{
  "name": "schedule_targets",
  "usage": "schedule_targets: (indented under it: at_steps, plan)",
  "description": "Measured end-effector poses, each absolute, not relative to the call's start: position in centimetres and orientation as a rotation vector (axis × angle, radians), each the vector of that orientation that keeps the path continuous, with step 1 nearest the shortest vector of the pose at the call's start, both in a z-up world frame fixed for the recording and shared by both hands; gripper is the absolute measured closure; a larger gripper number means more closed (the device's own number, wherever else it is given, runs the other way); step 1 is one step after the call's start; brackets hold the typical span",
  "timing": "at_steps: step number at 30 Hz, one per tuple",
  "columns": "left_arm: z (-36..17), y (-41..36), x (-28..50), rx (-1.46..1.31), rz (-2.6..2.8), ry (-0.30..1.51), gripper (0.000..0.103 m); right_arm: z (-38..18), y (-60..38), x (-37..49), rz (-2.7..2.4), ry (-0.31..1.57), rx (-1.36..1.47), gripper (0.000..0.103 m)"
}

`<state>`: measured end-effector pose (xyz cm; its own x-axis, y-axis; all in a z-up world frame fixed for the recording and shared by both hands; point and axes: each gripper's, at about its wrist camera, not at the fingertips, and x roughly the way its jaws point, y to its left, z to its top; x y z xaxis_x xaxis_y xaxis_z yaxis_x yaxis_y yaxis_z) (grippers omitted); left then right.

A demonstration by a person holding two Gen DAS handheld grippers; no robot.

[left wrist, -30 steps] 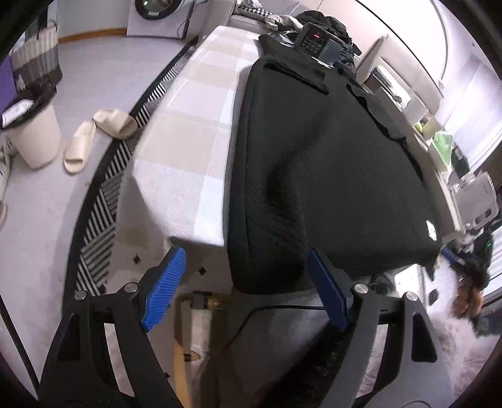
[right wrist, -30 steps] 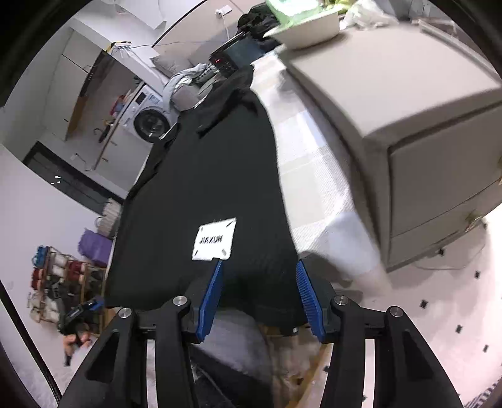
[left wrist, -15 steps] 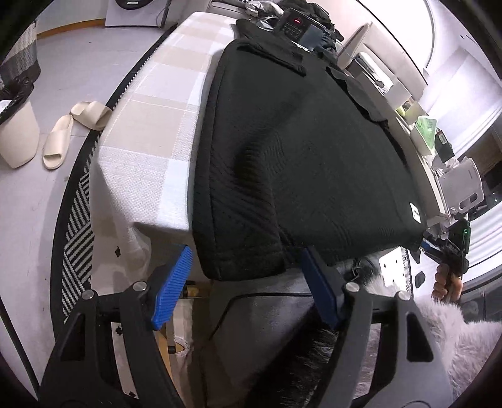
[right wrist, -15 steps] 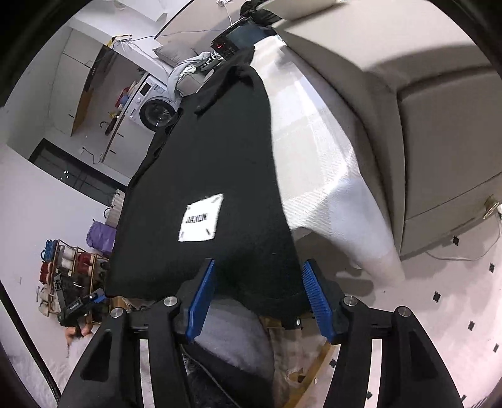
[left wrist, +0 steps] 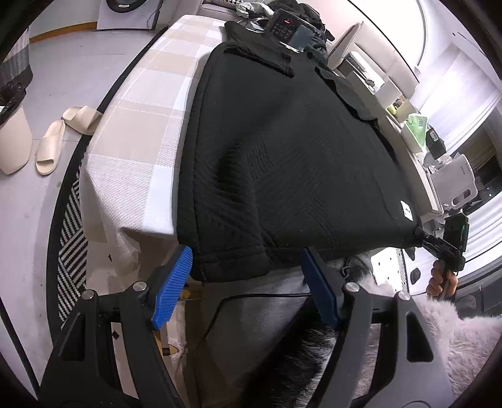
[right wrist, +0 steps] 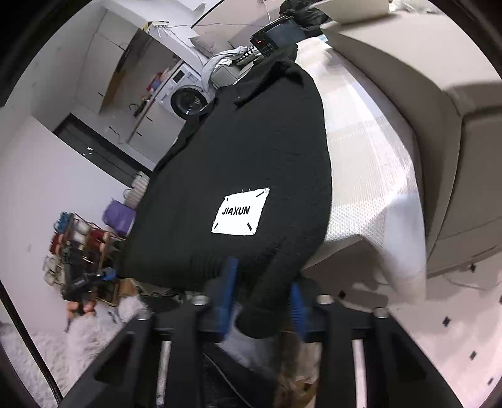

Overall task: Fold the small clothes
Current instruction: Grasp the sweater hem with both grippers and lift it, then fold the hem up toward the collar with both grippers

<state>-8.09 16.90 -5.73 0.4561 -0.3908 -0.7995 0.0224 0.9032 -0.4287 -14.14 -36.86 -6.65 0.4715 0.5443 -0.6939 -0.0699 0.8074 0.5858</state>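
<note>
A black knit garment (left wrist: 282, 150) lies spread on a table with a beige checked cloth (left wrist: 141, 125); its hem hangs over the near edge. A white JIAXUN label (right wrist: 240, 212) sits near the hem. My left gripper (left wrist: 244, 285) is open, its blue pads either side of the hem's left corner, just below it. My right gripper (right wrist: 262, 298) is open with the hem's right corner hanging between its pads; its pads are blurred. The right gripper also shows in the left wrist view (left wrist: 445, 244) at the garment's far corner.
A dark keypad device (left wrist: 290, 26) and a clothes pile sit at the table's far end. Slippers (left wrist: 50, 146) and a white bin lie on the floor left. A beige cabinet (right wrist: 439, 110) flanks the table's right side. A washing machine (right wrist: 188, 94) stands beyond.
Both grippers have moved in toward the hem; the right one now has the hem corner between its pads. The left view dipped back and closed in again. The garment has not visibly shifted.
</note>
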Motion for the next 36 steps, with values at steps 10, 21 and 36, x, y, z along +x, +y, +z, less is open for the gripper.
schedule_targets:
  at_steps: [10,21,36]
  plan:
    - [-5.5,17.3,-7.3,-0.494,-0.333,1.078,0.033,-3.7,-38.7,-15.1,0.496,0.763,0.663,0.095]
    - [-6.9,19.1,-7.4,-0.477,-0.243,1.122,0.033,-4.6,-37.9,-13.4,0.474,0.812,0.642,0.095]
    - [-7.6,18.2,-5.7,-0.505,-0.322,1.114,0.036,-5.3,-38.2,-13.7,0.471,0.819,0.650,0.095]
